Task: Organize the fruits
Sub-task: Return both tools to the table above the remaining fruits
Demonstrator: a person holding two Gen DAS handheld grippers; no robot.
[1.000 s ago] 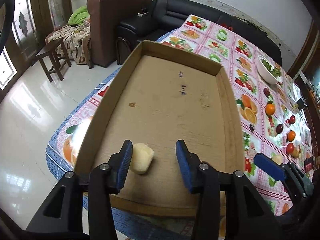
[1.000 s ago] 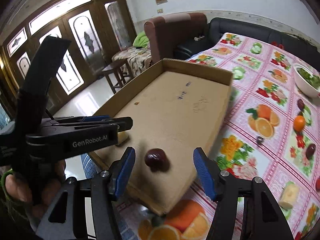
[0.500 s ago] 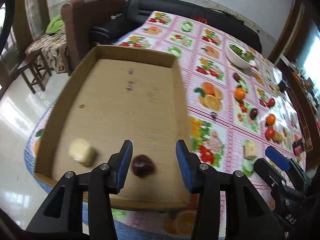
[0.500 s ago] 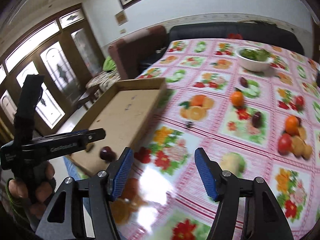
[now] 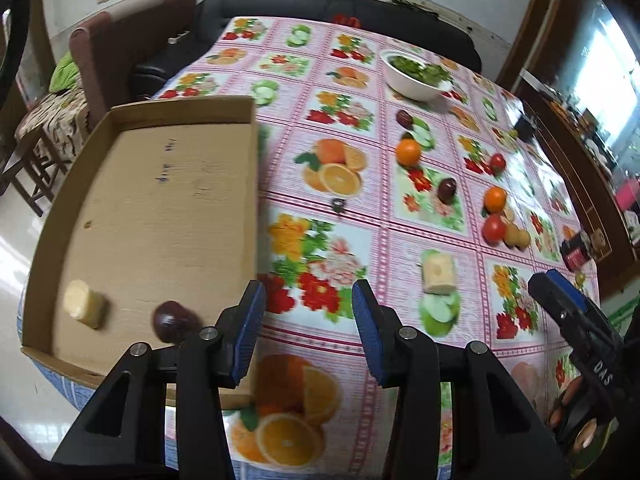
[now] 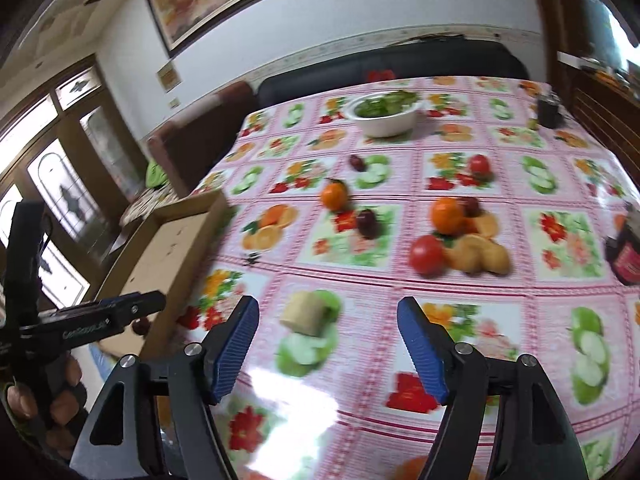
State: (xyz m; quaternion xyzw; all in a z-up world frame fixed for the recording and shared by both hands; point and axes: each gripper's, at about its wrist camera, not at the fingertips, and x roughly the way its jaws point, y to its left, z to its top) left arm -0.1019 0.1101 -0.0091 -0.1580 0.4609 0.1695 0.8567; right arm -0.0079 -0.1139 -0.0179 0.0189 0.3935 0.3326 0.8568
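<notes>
Box (image 5: pixel 160 208) – two fruits; tablecloth (image 5: pixel 360 240) – two oranges, two tomatoes.

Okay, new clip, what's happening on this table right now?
A person with a gripper in each hand is sorting fruit into a cardboard tray. A pale yellow chunk and a dark plum already lie in it. Both the left gripper and the right gripper are empty above the fruit-print tablecloth, the right one opening, with another yellow chunk just ahead of it.

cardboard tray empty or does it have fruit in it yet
Not empty: the tray holds a dark plum and a pale yellow chunk near its front edge.
</notes>
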